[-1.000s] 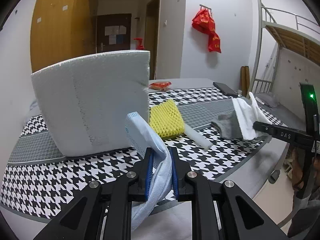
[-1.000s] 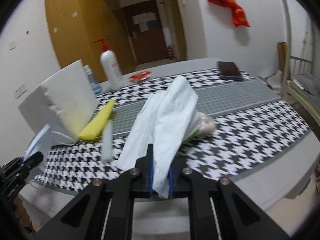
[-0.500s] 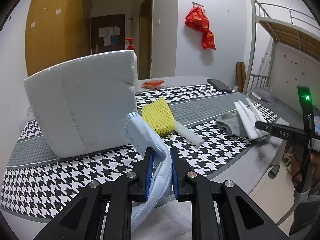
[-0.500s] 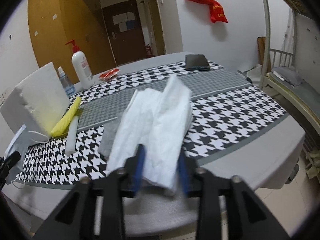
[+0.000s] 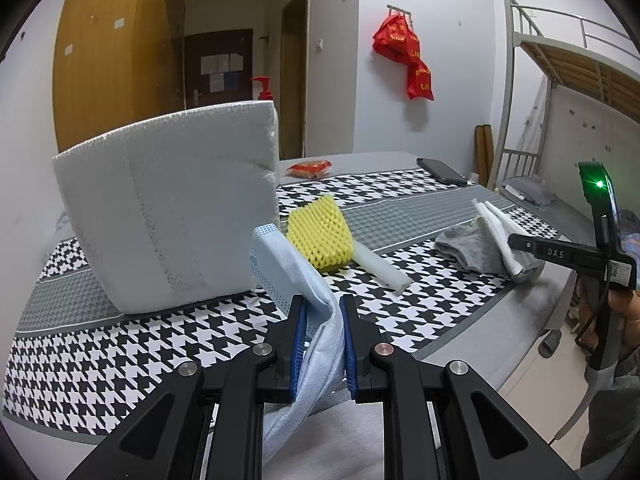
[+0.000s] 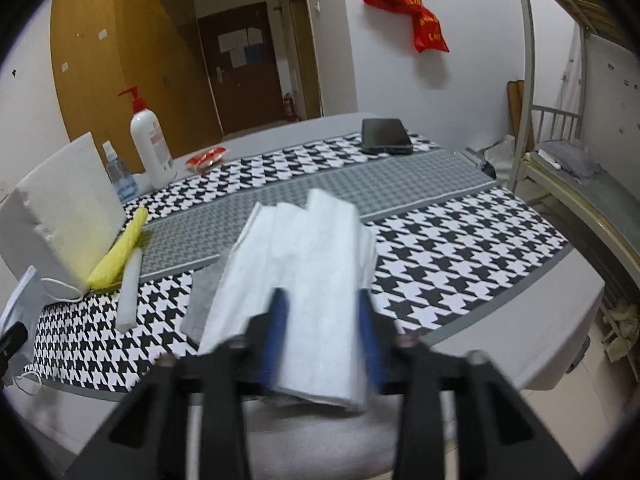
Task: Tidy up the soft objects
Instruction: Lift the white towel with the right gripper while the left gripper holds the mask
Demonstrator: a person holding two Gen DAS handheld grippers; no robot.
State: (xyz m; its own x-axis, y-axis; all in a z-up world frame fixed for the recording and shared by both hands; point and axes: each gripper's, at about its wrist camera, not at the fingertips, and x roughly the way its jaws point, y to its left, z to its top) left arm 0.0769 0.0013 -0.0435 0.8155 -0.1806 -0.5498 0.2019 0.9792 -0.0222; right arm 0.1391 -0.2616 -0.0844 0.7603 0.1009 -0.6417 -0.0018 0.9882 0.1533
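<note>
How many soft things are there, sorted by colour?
White: 3, the foam block, foam tube, folded tissue
Yellow: 1, foam net
Grey: 1, sock
Light blue: 1, face mask
Total: 6

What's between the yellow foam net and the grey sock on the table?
A white foam tube lies on the houndstooth cloth beside the yellow foam net; from it to the grey sock the cloth is bare, per the left wrist view.
</note>
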